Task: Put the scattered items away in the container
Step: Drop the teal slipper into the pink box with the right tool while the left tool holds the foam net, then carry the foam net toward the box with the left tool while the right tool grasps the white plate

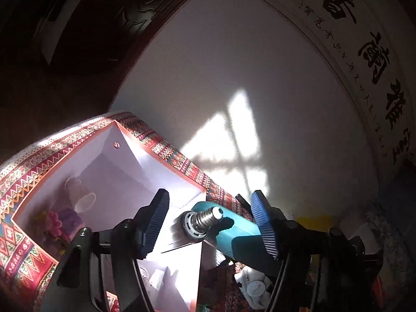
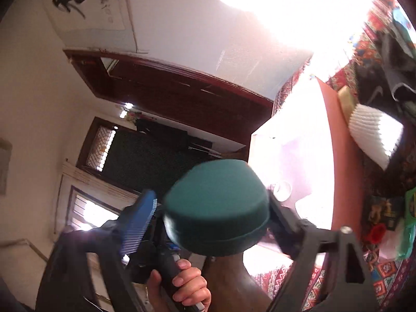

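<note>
Teal tube [image 1: 234, 230] lies loose between spread left gripper [image 1: 210, 223] jaws, axis 10-to-4, over box [image 1: 156, 171] rim at 10. Right gripper [image 2: 213, 208] wide, green puck [image 2: 217, 206] between; contact unclear.

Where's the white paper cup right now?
In the left wrist view, the white paper cup lies tipped on its side inside the white-lined patterned box, at the left, just above the purple knitted toy with a pink flower.
</note>
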Motion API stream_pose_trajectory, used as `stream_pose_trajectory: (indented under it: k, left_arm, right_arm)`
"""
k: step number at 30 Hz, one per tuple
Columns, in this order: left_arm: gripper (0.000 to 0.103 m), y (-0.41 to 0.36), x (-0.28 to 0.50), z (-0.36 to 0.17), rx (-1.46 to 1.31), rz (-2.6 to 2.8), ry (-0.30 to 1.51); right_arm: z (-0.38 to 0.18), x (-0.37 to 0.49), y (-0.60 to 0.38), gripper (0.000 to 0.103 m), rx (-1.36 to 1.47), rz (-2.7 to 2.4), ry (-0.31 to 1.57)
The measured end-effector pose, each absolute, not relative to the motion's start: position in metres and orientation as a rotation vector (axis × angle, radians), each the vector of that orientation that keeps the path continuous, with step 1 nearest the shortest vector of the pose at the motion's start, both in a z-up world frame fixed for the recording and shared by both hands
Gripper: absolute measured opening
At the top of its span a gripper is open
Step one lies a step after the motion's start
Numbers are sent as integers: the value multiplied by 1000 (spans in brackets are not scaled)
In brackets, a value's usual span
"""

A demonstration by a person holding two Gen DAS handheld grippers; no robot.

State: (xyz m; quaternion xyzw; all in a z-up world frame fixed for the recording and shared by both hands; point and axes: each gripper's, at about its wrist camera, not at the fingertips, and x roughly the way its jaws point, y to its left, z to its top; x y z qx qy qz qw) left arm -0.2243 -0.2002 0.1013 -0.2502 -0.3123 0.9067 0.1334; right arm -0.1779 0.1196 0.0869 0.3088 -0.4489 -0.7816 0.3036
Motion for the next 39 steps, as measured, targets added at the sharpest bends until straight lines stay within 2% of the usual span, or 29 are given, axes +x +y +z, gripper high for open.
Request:
stream_pose_trajectory:
  k: [1,2,4,7,13,19,21,23,27,32,33,34,35,39]
  left_arm:
    - [97,-209,-218,105,-679,2682,-914]
    - [99,-221,-213,108,-652,2701,-930]
    - [99,-237,-214,107,-667,2653,-962]
    - [99,-224,-221,97,-720,2564,-985]
    - [99,-130,-213,81,-864,2473,-802]
    - [99,-10,-215,46,-1066,2341,-647]
    - [99,28,-219,30,-1143,2399,-545]
    - [99,67,-227,15,-1219,2539,-355]
    - [99,134,-255,-14,-1336,2693,50]
    - [98,164,-293,-61,-1510,2738,268]
    - [94,165,-300,-71,-1552,2720,286]
    - [62,164,-305,-81,-1590,2686,272]
    - [21,159,-308,-89,-1622,2646,233]
    - [13,137,-298,-77,-1521,2615,102]
  right_arm:
    - [98,-178,111,102,806,-2113,-1123]
    - [107,-177,105,102,779,-2113,-1057]
    - [116,-172,101,102,749,-2110,-990]
    - [116,-159,114,102,733,-2124,-996]
    - [95,-115,190,102,671,-2190,-1119]
    - [35,-58,306,102,612,-2362,-1402]
    - [8,-45,341,102,638,-2386,-1545]
    - [-9,-39,373,102,646,-2402,-1651]
    - [-15,-25,423,102,630,-2503,-1707]
    - [-19,-27,447,102,606,-2477,-1738]
    - [-19,-30,448,102,630,-2502,-1711]
    - [-20,-35,447,102,668,-2536,-1671]
    - [-20,-42,444,102,713,-2574,-1619]
    - [-35,-71,422,101,940,-2670,-1385]
